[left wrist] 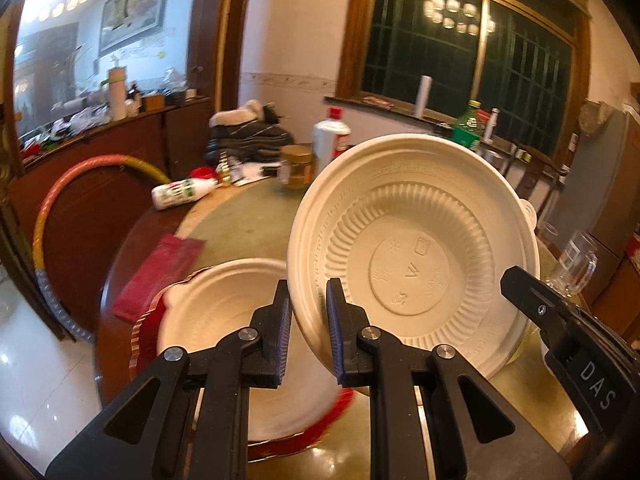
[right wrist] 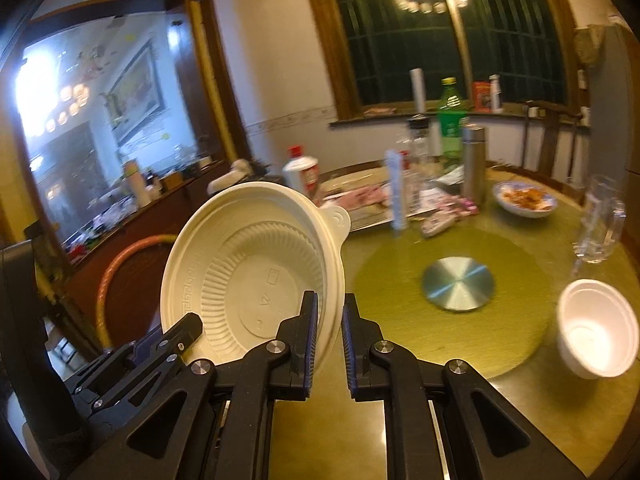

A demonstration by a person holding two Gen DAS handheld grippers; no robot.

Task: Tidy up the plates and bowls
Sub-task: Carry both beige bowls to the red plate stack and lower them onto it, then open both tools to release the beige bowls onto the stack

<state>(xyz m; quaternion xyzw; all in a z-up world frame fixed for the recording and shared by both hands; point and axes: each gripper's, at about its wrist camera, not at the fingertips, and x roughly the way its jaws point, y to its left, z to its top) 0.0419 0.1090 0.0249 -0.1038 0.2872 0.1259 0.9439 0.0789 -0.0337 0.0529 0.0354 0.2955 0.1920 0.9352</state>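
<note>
2 grippers share 1 cream bowl (left wrist: 412, 256) above a cluttered dining table (right wrist: 460, 364): the left gripper (left wrist: 308, 332) and the right gripper (right wrist: 329, 344) are each clamped nearly closed on its rim, holding it tilted on edge. Below sits a second cream bowl (left wrist: 224, 312) on a red plate (left wrist: 140, 344); farther right, a white bowl (right wrist: 596, 328). Uneven pulls could twist the thin rim loose.

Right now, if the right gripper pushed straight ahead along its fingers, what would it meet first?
Beyond the cream bowl it grips, probably the green turntable mat near the metal disc; depth is uncertain.
</note>
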